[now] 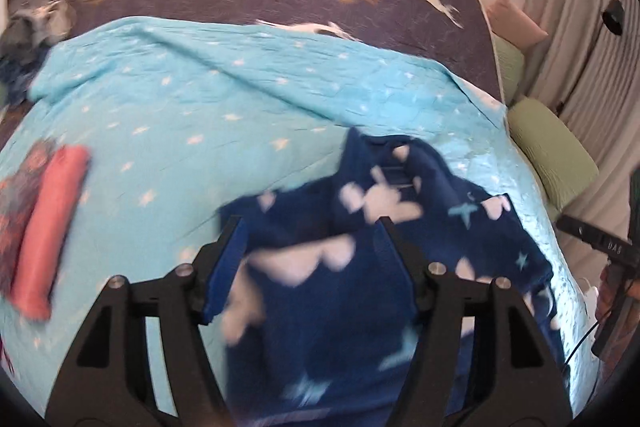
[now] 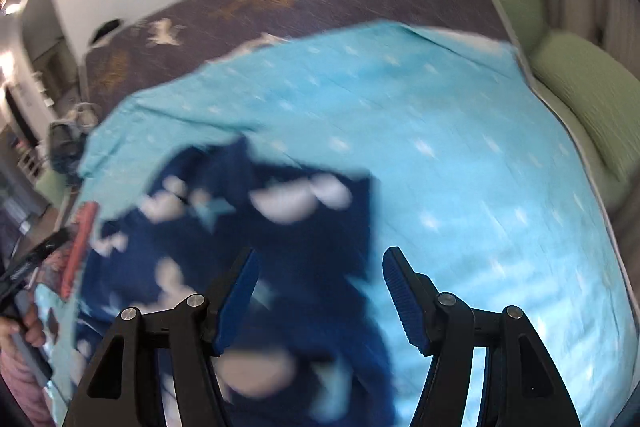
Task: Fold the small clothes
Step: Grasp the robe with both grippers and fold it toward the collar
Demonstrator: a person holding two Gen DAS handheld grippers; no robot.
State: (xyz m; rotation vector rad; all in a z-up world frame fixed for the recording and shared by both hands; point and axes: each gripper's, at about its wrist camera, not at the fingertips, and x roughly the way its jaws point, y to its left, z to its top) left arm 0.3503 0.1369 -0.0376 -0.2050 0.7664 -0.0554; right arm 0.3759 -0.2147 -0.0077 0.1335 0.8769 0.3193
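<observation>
Each claw [image 1: 310,223] [image 2: 318,253] has black triangular-cutout arms, silver screws and ribbed blue pads [image 2: 402,293].

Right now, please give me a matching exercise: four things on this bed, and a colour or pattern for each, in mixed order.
Things:
1. small garment
2. blanket
3. rolled cloth
4. pillow

Colours:
A. green
B. light blue with white stars
C. coral pink
D. dark blue with white clouds

Pairs: 1-D, 2-B, 3-C, 4-A
</observation>
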